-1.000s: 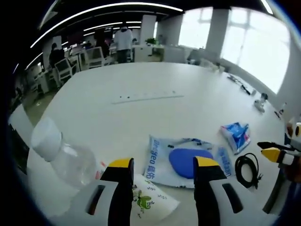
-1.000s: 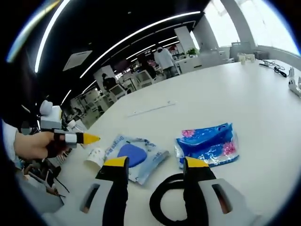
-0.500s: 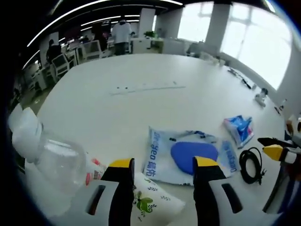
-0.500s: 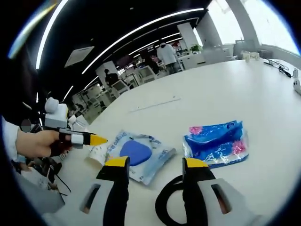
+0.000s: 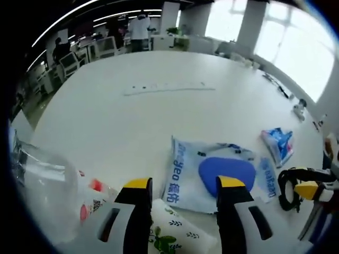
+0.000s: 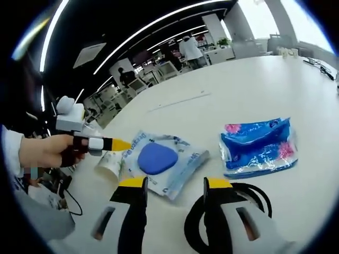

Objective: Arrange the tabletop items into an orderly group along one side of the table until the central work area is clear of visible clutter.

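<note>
Jaws: left gripper [image 5: 180,186] parted wide, nothing between the yellow tips. Right gripper [image 6: 172,186] likewise parted wide, holding nothing.

Left gripper view, near to far:
- White pouch [image 5: 177,233] with green print, bottom centre, lying between and under the jaws.
- Clear bottle [image 5: 45,182], lower left, on its side; red-marked label at its right end, just beside the white pouch.
- Pale blue bag [image 5: 212,174] with a dark blue oval, centre, flat on the table [image 5: 159,116]; its near edge lies behind the jaw tips.
- Black cable [image 5: 290,185], coiled, lower right, just beside the bag's right end; the right gripper's yellow tip crosses in front of it at the right edge.
- Blue packet [image 5: 279,145], right of centre, beyond the cable.
- Thin seam with small dots across the tabletop, upper centre.
- Chairs, desks and standing people beyond the table's far edge, top left; bright windows top right.

Right gripper view, near to far:
- Cable [image 6: 235,211], bottom right of centre, partly behind the right jaw.
- Bag [image 6: 161,161], centre, just above the jaw tips.
- Blue packet [image 6: 259,148], pink flowers on it, right of centre, apart from the bag.
- White pouch [image 6: 108,164], left of the bag and touching it.
- Left gripper [image 6: 114,144], yellow-tipped, held by a hand [image 6: 45,151] at the left edge, above the pouch.
</note>
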Action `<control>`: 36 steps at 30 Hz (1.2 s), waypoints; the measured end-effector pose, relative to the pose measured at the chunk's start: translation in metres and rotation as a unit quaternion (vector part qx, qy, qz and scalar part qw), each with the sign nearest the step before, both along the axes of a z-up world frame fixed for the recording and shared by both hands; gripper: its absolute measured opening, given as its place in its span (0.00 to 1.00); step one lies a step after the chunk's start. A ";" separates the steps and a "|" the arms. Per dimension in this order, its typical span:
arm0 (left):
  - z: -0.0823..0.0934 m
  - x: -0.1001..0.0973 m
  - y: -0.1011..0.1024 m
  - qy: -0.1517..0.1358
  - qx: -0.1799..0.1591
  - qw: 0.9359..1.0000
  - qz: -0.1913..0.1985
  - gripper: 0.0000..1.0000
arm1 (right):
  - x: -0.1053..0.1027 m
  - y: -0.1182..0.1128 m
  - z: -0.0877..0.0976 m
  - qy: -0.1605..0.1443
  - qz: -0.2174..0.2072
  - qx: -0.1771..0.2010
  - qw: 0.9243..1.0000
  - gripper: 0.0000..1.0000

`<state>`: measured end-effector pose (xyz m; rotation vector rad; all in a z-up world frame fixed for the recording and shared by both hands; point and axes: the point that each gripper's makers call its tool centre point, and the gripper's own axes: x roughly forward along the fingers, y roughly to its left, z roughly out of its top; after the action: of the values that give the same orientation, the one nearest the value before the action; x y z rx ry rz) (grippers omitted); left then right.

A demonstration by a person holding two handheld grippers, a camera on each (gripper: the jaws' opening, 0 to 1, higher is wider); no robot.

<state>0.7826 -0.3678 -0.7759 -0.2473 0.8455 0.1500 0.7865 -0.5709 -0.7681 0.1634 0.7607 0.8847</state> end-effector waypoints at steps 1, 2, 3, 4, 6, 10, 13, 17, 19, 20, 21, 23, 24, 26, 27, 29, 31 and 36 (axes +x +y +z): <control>-0.001 0.000 -0.001 0.002 -0.002 1.000 0.001 0.44 | -0.001 0.002 -0.001 0.002 0.002 0.000 1.000 0.39; -0.002 0.000 -0.001 0.004 -0.003 1.000 0.002 0.44 | -0.002 0.003 -0.001 0.003 0.005 -0.001 1.000 0.38; -0.002 0.001 -0.001 0.005 -0.003 1.000 0.002 0.44 | -0.004 0.005 -0.002 0.006 0.011 -0.003 1.000 0.37; -0.004 0.001 -0.002 0.008 -0.004 1.000 0.001 0.44 | -0.006 0.006 -0.001 0.007 0.013 -0.004 1.000 0.37; -0.005 0.002 -0.002 0.009 -0.004 1.000 0.000 0.44 | -0.007 0.009 -0.001 0.009 0.015 -0.002 1.000 0.36; -0.010 0.002 -0.004 0.021 -0.001 1.000 -0.009 0.44 | -0.009 0.014 -0.001 0.014 0.021 -0.004 1.000 0.34; -0.012 0.002 -0.003 0.022 -0.006 1.000 -0.003 0.43 | -0.010 0.016 -0.003 0.020 0.022 -0.005 1.000 0.31; -0.013 0.002 -0.002 0.022 -0.012 1.000 0.002 0.42 | -0.008 0.019 -0.005 0.024 0.023 0.000 0.999 0.25; -0.016 0.002 -0.003 0.028 -0.014 1.000 0.000 0.40 | -0.007 0.019 -0.008 0.026 0.024 -0.003 0.999 0.25; -0.017 0.002 -0.003 0.030 -0.018 0.999 0.000 0.40 | -0.008 0.020 -0.008 0.032 0.022 -0.002 0.999 0.25; -0.017 0.001 -0.003 0.031 -0.019 0.999 0.001 0.39 | -0.008 0.020 -0.009 0.035 0.021 -0.002 0.999 0.25; -0.017 0.001 -0.002 0.032 -0.014 0.999 0.002 0.36 | -0.009 0.020 -0.009 0.034 0.022 -0.007 0.999 0.25; -0.017 0.001 -0.003 0.034 -0.016 0.999 0.001 0.36 | -0.011 0.020 -0.008 0.034 0.023 -0.009 0.999 0.24; -0.017 0.002 -0.004 0.035 -0.020 0.999 0.001 0.34 | -0.013 0.020 -0.007 0.040 0.022 -0.012 0.999 0.23; -0.017 0.002 -0.005 0.037 -0.024 0.999 0.001 0.33 | -0.013 0.021 -0.007 0.041 0.021 -0.012 0.999 0.22; -0.017 0.001 -0.005 0.042 -0.021 0.999 0.003 0.28 | -0.015 0.020 -0.006 0.041 0.021 -0.018 0.999 0.20; -0.018 0.001 -0.003 0.043 -0.015 0.999 0.005 0.27 | -0.014 0.019 -0.006 0.038 0.019 -0.022 0.999 0.15; -0.018 0.000 -0.002 0.044 -0.024 0.998 0.023 0.27 | -0.004 0.011 -0.010 0.056 -0.002 -0.016 0.998 0.03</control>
<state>0.7827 -0.3698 -0.7935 -0.3076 0.9318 0.1847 0.7827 -0.5600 -0.7780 0.1870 0.8773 0.8645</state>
